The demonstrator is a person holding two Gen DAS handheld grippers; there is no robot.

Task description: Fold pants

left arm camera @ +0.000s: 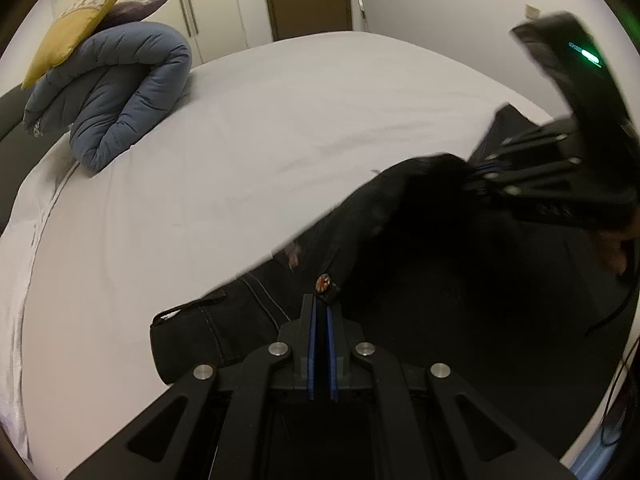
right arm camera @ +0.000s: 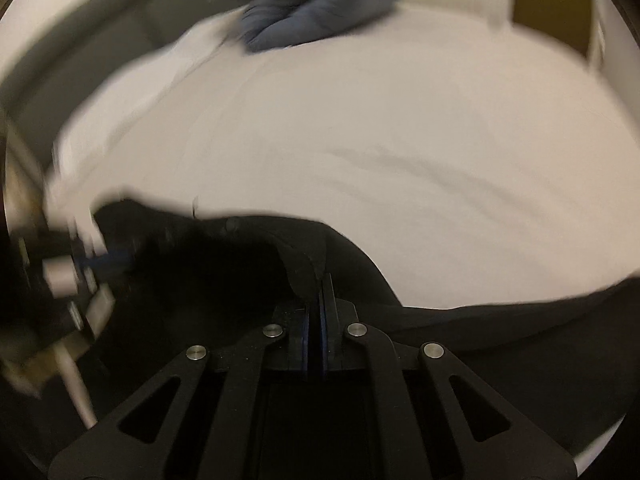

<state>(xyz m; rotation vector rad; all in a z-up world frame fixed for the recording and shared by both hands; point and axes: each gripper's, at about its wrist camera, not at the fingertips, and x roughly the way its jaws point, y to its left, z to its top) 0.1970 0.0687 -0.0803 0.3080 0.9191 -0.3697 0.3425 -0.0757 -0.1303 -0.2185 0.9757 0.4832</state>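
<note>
Both the left gripper point(left arm camera: 323, 300) and right gripper point(right arm camera: 316, 280) pinch the black pants point(left arm camera: 440, 280), jaws clamped narrow on cloth. With only thin edges caught, the fabric could slip free, and the fold would land crooked on the bed point(left arm camera: 260, 140).

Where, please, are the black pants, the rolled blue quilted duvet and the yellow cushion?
black pants point(left arm camera: 420, 280), left wrist view, on the dark fabric near the waist.
rolled blue quilted duvet point(left arm camera: 120, 92), left wrist view, on its middle fold.
yellow cushion point(left arm camera: 80, 20), left wrist view, on its face.
</note>
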